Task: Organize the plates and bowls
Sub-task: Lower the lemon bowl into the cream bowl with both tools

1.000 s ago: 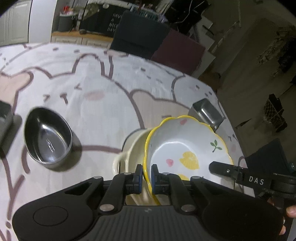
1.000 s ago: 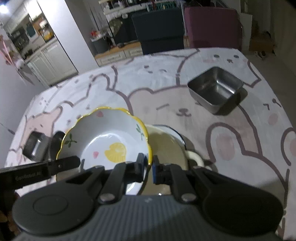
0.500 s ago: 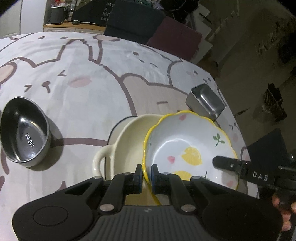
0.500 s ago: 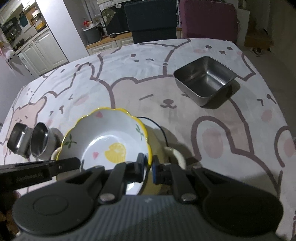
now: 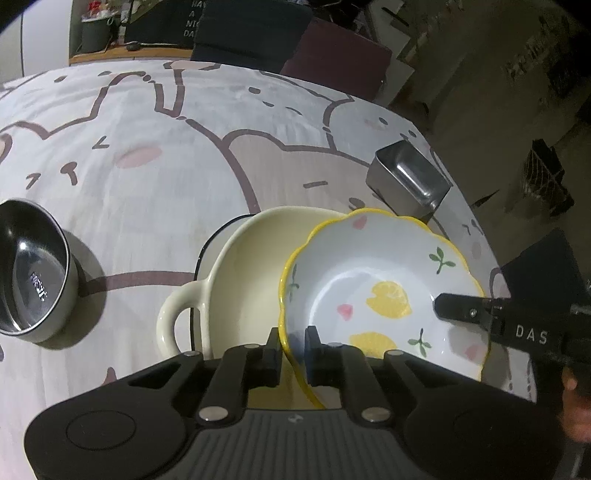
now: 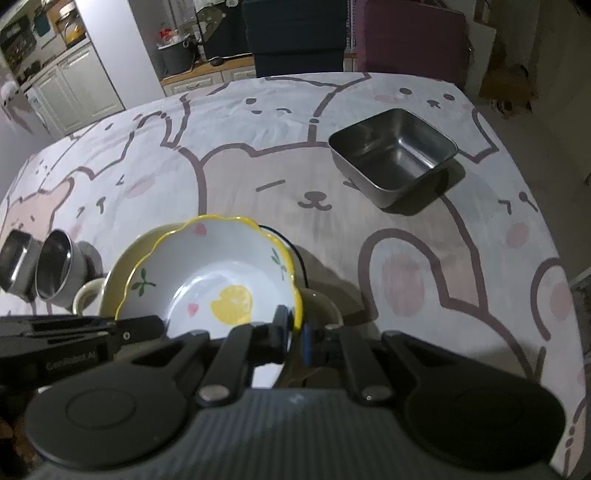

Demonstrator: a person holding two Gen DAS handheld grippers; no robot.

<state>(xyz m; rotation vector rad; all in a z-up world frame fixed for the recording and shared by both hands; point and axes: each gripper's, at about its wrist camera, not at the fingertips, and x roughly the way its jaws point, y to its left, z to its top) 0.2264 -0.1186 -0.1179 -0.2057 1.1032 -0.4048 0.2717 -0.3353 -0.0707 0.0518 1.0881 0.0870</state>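
A white bowl with a wavy yellow rim and lemon prints is held by both grippers, one on each side of its rim. My left gripper is shut on its near rim; my right gripper is shut on the opposite rim. The bowl hangs tilted just above a cream two-handled dish, which sits on a dark-rimmed plate. The dish also shows in the right wrist view.
A round steel bowl stands to the left, and a second steel container beside it. A square steel tin stands at the far right of the bear-print tablecloth. Chairs stand behind the table's far edge.
Both grippers, still holding the lemon bowl, have carried it further over the cream dish and lower toward it. The steel bowl has slid left in the left wrist view.
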